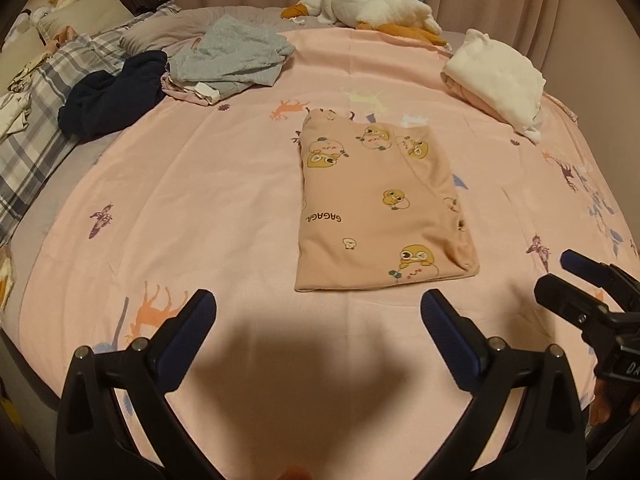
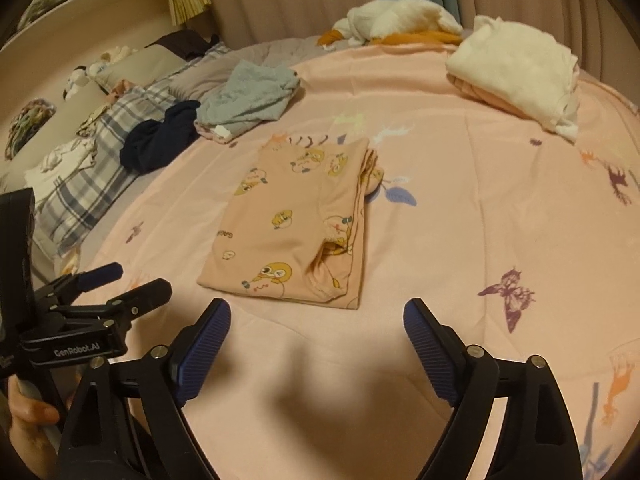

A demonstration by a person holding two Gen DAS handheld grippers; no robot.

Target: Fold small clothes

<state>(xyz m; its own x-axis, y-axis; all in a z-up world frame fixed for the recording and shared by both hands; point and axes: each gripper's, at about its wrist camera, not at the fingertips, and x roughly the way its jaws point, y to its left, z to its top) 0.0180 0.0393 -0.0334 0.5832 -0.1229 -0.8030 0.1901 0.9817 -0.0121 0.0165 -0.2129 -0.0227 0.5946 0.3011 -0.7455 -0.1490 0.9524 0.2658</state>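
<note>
A small pink garment with yellow cartoon chicks lies folded into a flat rectangle on the pink bedsheet; it also shows in the right wrist view. My left gripper is open and empty, hovering just short of the garment's near edge. My right gripper is open and empty, also just short of the near edge. The right gripper shows at the right edge of the left wrist view, and the left gripper at the left of the right wrist view.
A grey garment, a dark navy one and a plaid pillow lie at the far left. A folded white and pink stack sits far right. A plush goose lies at the back by the curtain.
</note>
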